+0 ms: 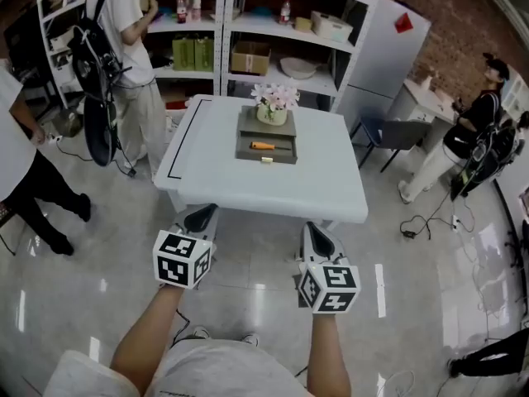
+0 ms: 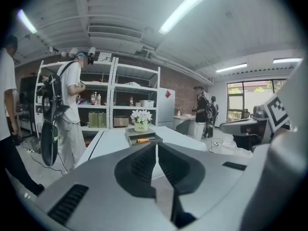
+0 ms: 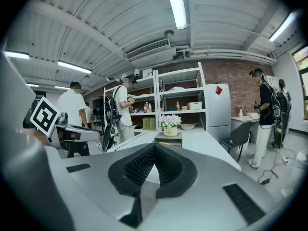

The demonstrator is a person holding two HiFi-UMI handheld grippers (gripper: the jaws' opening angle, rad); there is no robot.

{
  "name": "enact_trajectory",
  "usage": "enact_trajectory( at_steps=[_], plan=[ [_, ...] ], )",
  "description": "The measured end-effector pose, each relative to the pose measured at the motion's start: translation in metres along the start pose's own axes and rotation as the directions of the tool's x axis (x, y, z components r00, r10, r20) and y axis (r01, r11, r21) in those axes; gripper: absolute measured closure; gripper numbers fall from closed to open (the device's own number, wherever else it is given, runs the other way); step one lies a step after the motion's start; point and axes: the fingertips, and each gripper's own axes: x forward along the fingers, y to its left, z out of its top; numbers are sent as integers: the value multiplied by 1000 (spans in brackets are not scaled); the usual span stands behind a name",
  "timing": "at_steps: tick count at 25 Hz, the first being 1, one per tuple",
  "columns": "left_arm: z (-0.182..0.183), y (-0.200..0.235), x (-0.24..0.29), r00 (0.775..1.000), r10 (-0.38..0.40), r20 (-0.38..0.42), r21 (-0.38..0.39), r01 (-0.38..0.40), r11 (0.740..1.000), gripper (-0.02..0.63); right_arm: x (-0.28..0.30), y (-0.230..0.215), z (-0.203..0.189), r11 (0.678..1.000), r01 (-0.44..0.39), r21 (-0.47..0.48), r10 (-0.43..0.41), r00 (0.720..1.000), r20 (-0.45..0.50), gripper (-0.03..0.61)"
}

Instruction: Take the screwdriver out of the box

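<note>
An orange-handled screwdriver [image 1: 263,145] lies in the open drawer of a grey box [image 1: 266,149] at the middle of a white table [image 1: 215,180]. A pot of pale flowers [image 1: 274,102] stands on top of the box. Both grippers hang over the floor in front of the table's near edge, well short of the box. My left gripper [image 1: 198,219] is shut with nothing in it, and so is my right gripper [image 1: 318,242]. In the left gripper view the closed tips [image 2: 157,145] point at the box [image 2: 144,137] and the screwdriver [image 2: 143,140]. The right gripper view shows its closed tips [image 3: 154,146] below the box [image 3: 168,138].
A person with a backpack [image 1: 124,48] stands at the white shelves [image 1: 248,23] behind the table's left corner. Another person [image 1: 21,164] stands at far left, and a third [image 1: 475,126] is at the right by a desk. A chair [image 1: 388,135] and floor cables [image 1: 421,222] lie right of the table.
</note>
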Motion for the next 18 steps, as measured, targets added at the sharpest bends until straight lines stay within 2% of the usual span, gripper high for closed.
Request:
enact_trajectory(
  at_steps=[4, 6, 18],
  plan=[
    [-1, -12, 9, 1000, 9, 1, -2, -9, 1000, 599, -1, -14, -1, 1000, -17, -3, 17, 1000, 1, 572],
    [1, -18, 11, 1000, 15, -1, -5, -15, 1000, 568, -3, -19, -1, 1000, -28, -5, 28, 1000, -2, 572],
    [4, -30, 40, 1000, 30, -7, 4, -30, 1000, 537, 14, -42, -4, 998, -70, -1, 70, 998, -8, 572]
  ],
)
